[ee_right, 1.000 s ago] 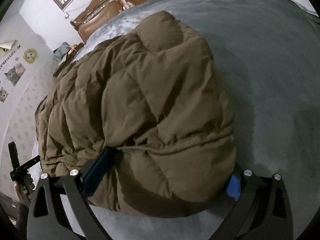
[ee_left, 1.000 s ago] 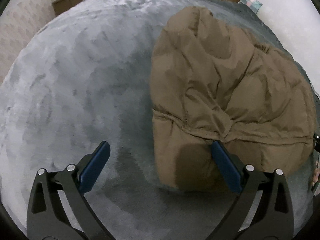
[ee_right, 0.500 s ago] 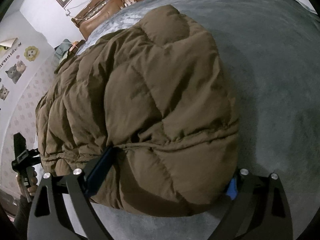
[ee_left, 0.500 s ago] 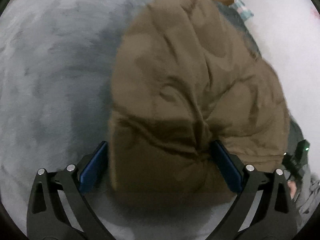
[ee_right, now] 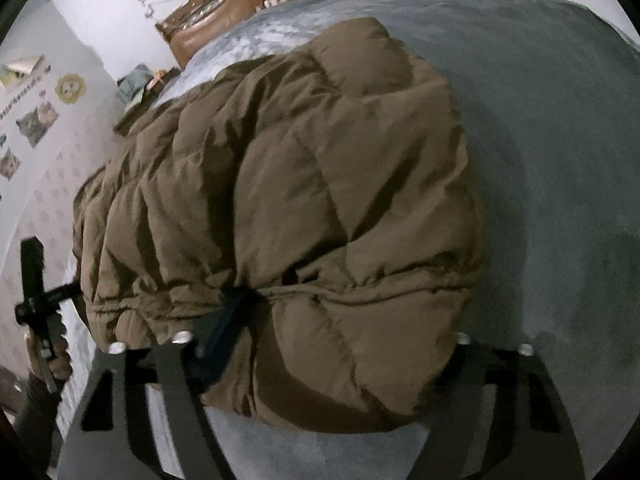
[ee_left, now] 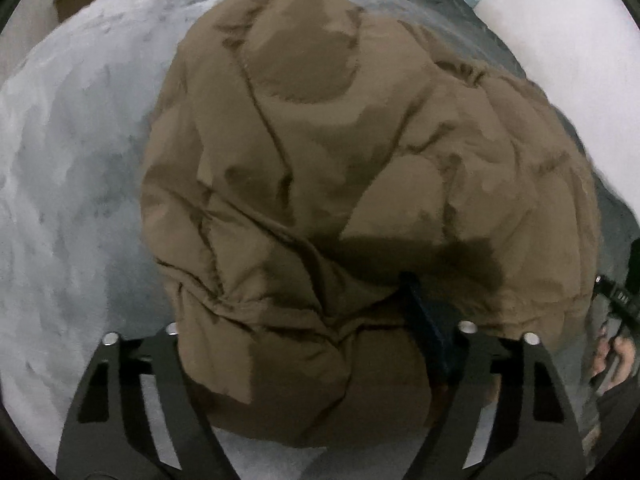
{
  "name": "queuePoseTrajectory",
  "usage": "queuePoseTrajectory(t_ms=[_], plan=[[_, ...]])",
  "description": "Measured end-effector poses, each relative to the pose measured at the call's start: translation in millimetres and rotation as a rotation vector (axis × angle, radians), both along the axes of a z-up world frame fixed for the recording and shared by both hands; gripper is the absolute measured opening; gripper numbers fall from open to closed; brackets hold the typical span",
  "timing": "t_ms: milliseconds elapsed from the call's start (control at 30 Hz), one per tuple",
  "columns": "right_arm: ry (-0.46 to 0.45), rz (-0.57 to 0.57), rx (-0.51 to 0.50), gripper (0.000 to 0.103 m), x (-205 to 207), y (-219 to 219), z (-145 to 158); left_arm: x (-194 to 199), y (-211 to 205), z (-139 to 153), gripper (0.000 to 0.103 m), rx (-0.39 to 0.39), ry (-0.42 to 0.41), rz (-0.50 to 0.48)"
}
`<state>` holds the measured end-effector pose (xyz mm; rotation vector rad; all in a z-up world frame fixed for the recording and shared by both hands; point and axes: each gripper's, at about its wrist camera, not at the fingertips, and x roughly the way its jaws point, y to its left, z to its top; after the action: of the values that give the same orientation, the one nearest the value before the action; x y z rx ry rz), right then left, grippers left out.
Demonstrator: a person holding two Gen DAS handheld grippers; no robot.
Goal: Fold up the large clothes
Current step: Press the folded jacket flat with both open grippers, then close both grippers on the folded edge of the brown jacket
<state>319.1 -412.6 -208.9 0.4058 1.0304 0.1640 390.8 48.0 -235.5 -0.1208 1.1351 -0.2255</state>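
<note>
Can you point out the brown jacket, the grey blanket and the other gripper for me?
Jacket (ee_left: pixel 360 160), left wrist view: middle of its puffy quilted top.
Blanket (ee_left: pixel 72 200), left wrist view: bare stretch left of the jacket.
Left gripper (ee_right: pixel 38 292), right wrist view: its black body above the hand.

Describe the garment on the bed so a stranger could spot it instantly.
Start at the wide grey plush bedspread that covers the bed below a brown headboard. On it lies one bulky brown quilted puffer jacket, its near hem bunched between both grippers. It is the only puffy, stitched, brown thing on the flat grey cover.
</note>
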Motion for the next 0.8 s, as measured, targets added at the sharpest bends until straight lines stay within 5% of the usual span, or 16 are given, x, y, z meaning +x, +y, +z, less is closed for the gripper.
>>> queuePoseTrajectory(t_ms=[167, 333, 500, 800], plan=[[0.011, 0.050, -0.100, 0.045, 3, 13, 11, 4, -28, 18, 0.054, 0.141, -0.038, -0.024], [0.015, 0.103, -0.258, 0.034, 7, 34, 25, 7, -49, 32, 0.043, 0.263, -0.064, -0.039], [0.010, 0.144, -0.385, 0.031, 6, 51, 37, 2, -62, 41, 0.038, 0.311, -0.065, -0.026], [0.001, 0.141, -0.387, 0.031, -4, 54, 42, -3, -76, 46, 0.036, 0.324, -0.064, -0.014]])
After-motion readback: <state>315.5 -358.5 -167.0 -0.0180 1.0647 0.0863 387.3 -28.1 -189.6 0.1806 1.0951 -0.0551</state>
